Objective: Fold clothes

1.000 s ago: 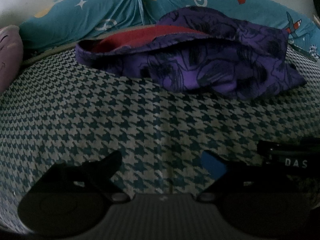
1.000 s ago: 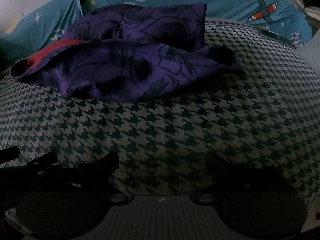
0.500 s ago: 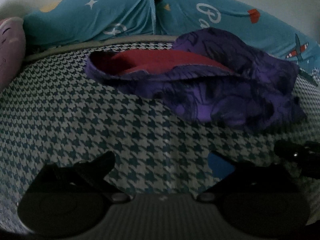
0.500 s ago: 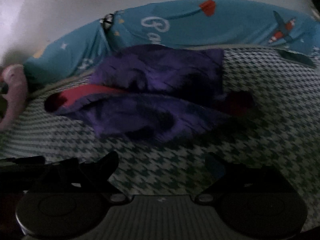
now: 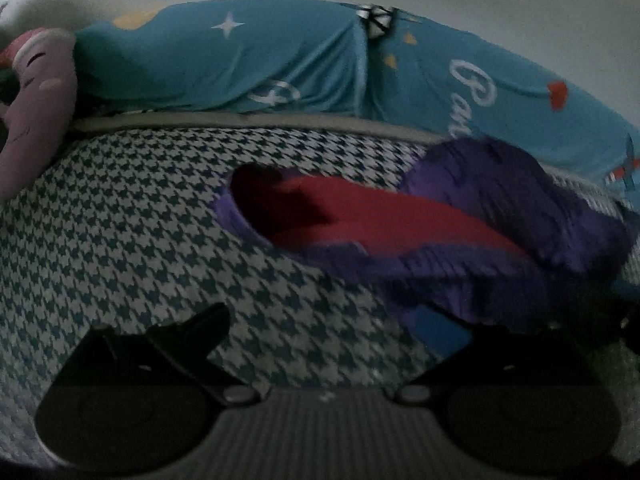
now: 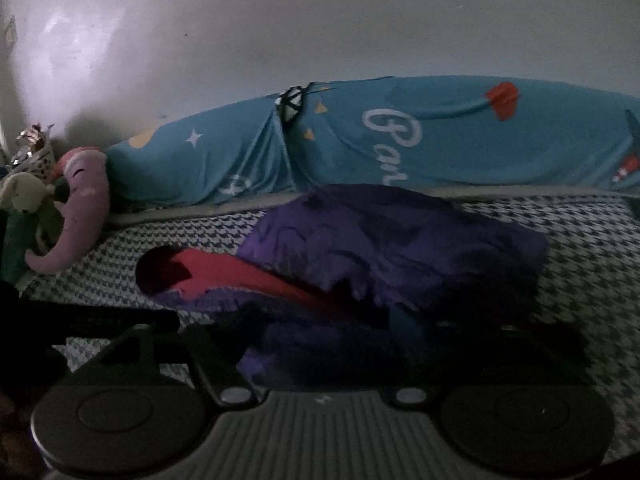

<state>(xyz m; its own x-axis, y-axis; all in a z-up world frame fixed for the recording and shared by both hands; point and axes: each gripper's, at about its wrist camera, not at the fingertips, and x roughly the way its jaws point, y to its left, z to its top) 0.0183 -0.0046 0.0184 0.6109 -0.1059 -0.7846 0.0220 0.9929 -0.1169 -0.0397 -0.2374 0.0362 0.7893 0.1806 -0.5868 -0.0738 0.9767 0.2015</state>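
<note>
Garment [image 6: 400,248] now much closer than a second ago; both grippers, left [image 5: 332,328] and right [image 6: 320,320], advanced, jaws spread, likely reaching for its hem.

Both wrist views look low across the bed [image 5: 120,216], sharing the purple garment [image 6: 392,240].

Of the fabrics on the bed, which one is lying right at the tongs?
The crumpled purple garment with the red lining; its near edge reaches the right tongs. The teal printed cover lies along the wall.
</note>
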